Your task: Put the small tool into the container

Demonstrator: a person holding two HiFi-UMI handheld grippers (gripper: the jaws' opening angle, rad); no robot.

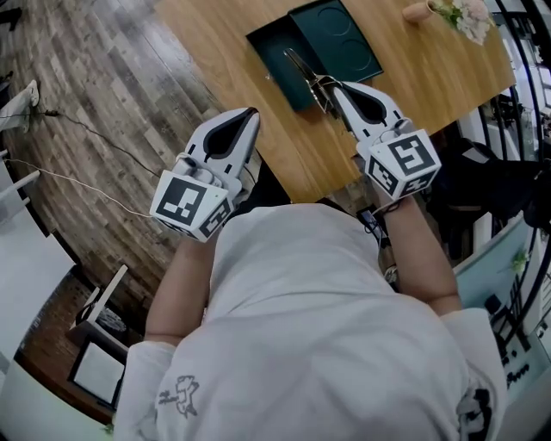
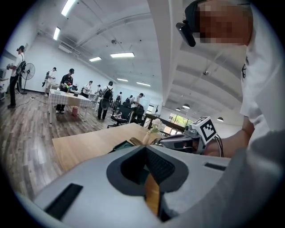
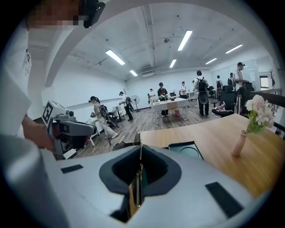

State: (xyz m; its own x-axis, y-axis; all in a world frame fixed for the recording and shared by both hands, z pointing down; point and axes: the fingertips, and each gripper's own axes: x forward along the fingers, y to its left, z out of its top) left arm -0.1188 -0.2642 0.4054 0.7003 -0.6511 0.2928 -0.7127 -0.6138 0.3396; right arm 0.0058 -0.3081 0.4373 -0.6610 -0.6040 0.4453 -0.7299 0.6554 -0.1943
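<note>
- Wooden table [image 1: 430, 77] in a wide, bright hall, with the dark green container [image 1: 274, 53] lying open near its edge
- my right gripper [image 1: 331, 89] is clamped on the small tool [image 1: 308, 73], a thin metal piece over the container
- my left gripper [image 1: 250, 114] hangs beside the table, jaws pressed together on nothing

We see a table [image 1: 448, 77] of light honey-brown wood grain, a container [image 1: 274, 53] of dark teal, and a small tool [image 1: 303, 69] of thin, shiny silver. The left gripper [image 1: 250, 114] and the right gripper [image 1: 336, 89] are pale grey-white with black linings around the jaws, and each carries a cube of black-and-white square markers. The floor [image 1: 95, 77] is streaky grey-brown planks. The person's shirt [image 1: 318, 327] is white, the vase [image 1: 419, 10] tan and its flowers [image 1: 469, 17] pale cream.
</note>
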